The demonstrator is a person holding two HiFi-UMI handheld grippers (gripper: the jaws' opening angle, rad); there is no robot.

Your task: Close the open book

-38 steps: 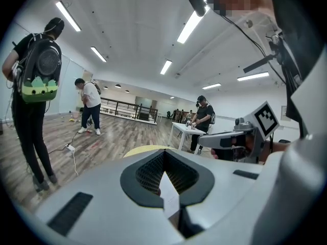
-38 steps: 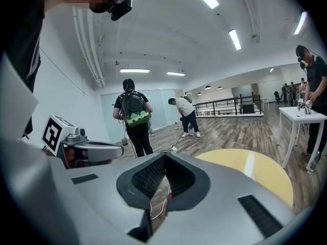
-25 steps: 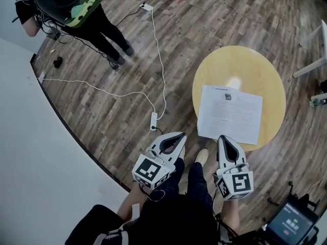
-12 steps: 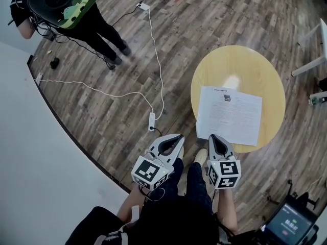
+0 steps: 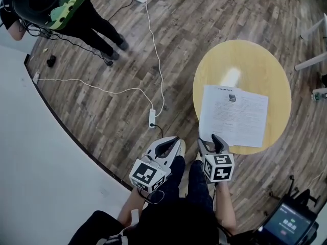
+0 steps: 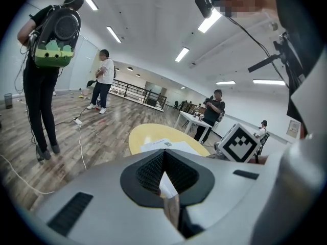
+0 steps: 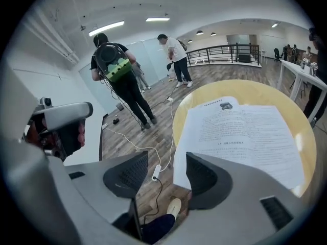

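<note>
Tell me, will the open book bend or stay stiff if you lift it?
Probably floppy: the open book looks thin and lies flat like paper sheets. Likely light too, so a push may slide it over the smooth round table. Its near corner seems to overhang the edge, so it might slip off.

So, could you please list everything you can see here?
table: one, yellow, round, right of centre.
open book: one, white pages, on the table's near side.
power strip: one, white, on the wooden floor, left of the table.
bystander: one, dark clothes, green-black backpack, top left.
screen: one, dark, bottom right.
left gripper: one, white-grey, shut, low centre.
right gripper: one, white-grey, jaws have just been opening, nothing between them, beside the left.
</note>
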